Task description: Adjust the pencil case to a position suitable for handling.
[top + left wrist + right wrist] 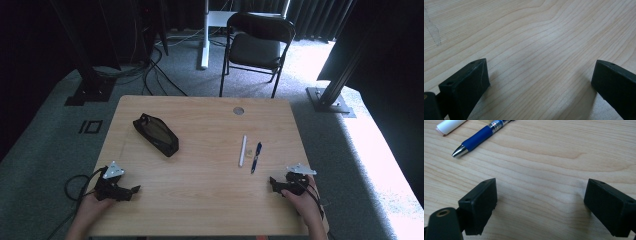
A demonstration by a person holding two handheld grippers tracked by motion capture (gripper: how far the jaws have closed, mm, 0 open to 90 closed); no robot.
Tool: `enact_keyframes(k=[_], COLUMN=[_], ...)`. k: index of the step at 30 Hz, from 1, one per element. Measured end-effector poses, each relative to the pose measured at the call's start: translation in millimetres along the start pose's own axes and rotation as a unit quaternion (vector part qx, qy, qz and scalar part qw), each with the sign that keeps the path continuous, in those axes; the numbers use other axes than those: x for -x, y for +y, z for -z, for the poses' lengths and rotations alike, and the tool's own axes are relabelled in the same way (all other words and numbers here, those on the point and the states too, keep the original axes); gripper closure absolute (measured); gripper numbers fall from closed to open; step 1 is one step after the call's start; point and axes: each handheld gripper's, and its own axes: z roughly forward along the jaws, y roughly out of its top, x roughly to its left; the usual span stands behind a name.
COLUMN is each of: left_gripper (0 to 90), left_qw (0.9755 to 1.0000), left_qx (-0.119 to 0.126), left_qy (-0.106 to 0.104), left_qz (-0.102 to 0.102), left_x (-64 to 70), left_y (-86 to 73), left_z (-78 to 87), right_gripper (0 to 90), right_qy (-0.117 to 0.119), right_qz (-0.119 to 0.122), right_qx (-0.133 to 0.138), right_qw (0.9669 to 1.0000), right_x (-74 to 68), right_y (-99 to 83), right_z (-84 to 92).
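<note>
A black zipped pencil case (pixel 155 133) lies on the left half of the wooden table (pixel 200 200). A white pen (pixel 242 150) and a blue pen (pixel 256 157) lie side by side on the right half. The blue pen (pixel 477 137) with its silver tip and the white pen's end (pixel 449 125) appear at the top left of the right gripper view. My left gripper (pixel 134 190) rests open near the front left edge, its jaws wide apart over bare wood (pixel 539 72). My right gripper (pixel 273 182) rests open near the front right, just short of the blue pen.
A round grommet (pixel 238 110) sits near the table's far edge. Beyond the table stand a black folding chair (pixel 256 45), a white desk leg (pixel 204 35), black stands and cables (pixel 150 70) on grey carpet.
</note>
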Motion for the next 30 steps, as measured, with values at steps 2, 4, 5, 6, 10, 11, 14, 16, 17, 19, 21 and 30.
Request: enact_keyframes(k=[2,4,5,6,10,11,14,16,17,19,21,30], left_gripper=[1.6,1.6,1.6,1.7,1.6,1.6,1.6,1.6,1.6,1.6,1.6,1.6], left_qw=[1.0,1.0,1.0,1.0,1.0,1.0,1.0,1.0,1.0,1.0,1.0,1.0], left_qx=[0.0,0.0,0.0,0.0,0.0,-0.001,0.0,0.0,0.0,0.0,0.0,0.0], left_qy=[-0.001,-0.001,0.001,0.001,-0.002,-0.002,-0.003,-0.003,-0.003,-0.003,-0.003,-0.003], left_qz=[-0.001,-0.001,0.0,0.0,-0.004,-0.004,-0.004,-0.004,-0.004,-0.004,-0.004,-0.004], left_x=[-0.3,-0.3,0.1,0.1,0.1,0.1,0.2,0.2,0.2,0.2,0.3,0.1], left_y=[-0.1,-0.1,-0.4,-0.4,-0.9,-1.0,-1.0,-1.0,-1.0,-1.0,-1.0,-1.1], left_z=[0.1,0.2,0.4,0.4,1.0,1.1,1.0,1.1,1.0,1.1,1.1,1.1], right_gripper=[11.0,11.0,11.0,11.1,11.1,11.1,11.1,11.1,11.1,11.1,11.1,13.0], right_qy=[0.0,0.0,0.0,-0.001,-0.004,-0.004,0.016,0.027,0.029,0.039,0.053,0.09], right_qz=[0.0,0.0,0.0,0.0,-0.005,-0.005,-0.022,-0.017,-0.013,-0.007,-0.007,0.037], right_qx=[0.0,0.0,0.0,0.0,0.001,0.001,0.008,0.009,0.014,0.024,0.035,0.068], right_qw=[1.0,1.0,1.0,1.0,1.0,1.0,0.9996,0.9994,0.9994,0.9989,0.9979,0.9929], right_x=[0.0,0.0,0.0,-0.2,-1.8,-2.7,-7.8,-13.0,-16.2,-23.5,-30.6,-67.4], right_y=[0.0,0.0,0.0,0.1,0.8,1.2,3.3,5.8,7.8,13.7,21.3,55.0], right_z=[0.0,0.0,-0.1,-0.1,-0.8,-1.2,-2.1,-2.1,-1.4,0.4,2.1,-2.6])
